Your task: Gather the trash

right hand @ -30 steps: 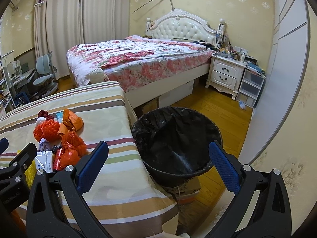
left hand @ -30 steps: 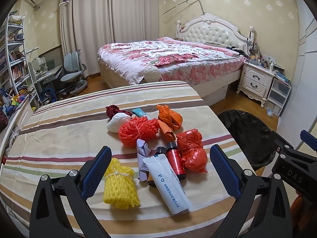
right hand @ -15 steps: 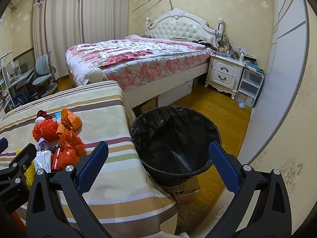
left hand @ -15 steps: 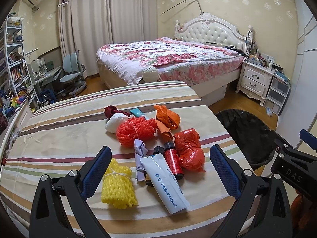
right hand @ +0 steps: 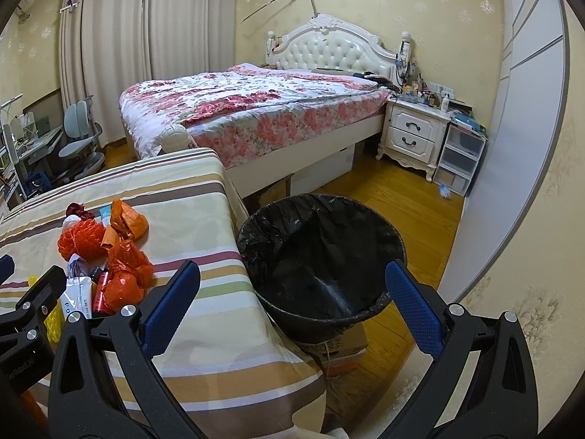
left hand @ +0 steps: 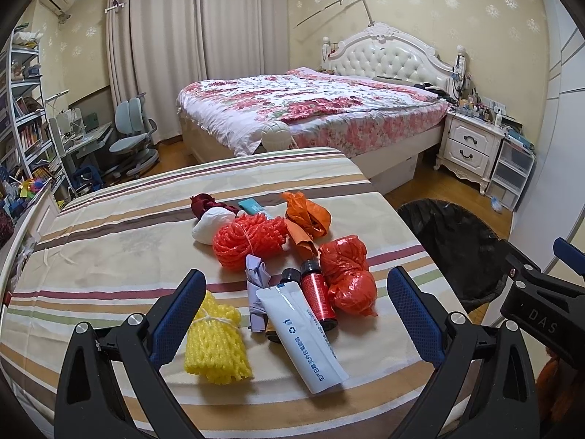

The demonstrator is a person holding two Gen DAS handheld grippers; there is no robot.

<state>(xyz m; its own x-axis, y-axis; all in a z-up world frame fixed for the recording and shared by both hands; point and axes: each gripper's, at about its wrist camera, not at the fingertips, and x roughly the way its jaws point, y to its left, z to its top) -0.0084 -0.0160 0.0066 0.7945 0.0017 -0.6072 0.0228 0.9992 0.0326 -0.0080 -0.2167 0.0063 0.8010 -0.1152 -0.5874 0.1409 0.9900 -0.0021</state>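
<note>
Little has shifted since earlier, left tool (left hand: 296, 314) drifting slightly nearer, both tools wide and empty; trash pile on tabletop (left hand: 109, 241), bin (right hand: 321, 256) right: start with near white tube (left hand: 303, 333), gripping across its width.

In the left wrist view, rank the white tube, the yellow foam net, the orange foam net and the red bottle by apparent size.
1. white tube
2. yellow foam net and orange foam net: look alike; the yellow one lies nearer the camera, so unranked
3. red bottle
</note>
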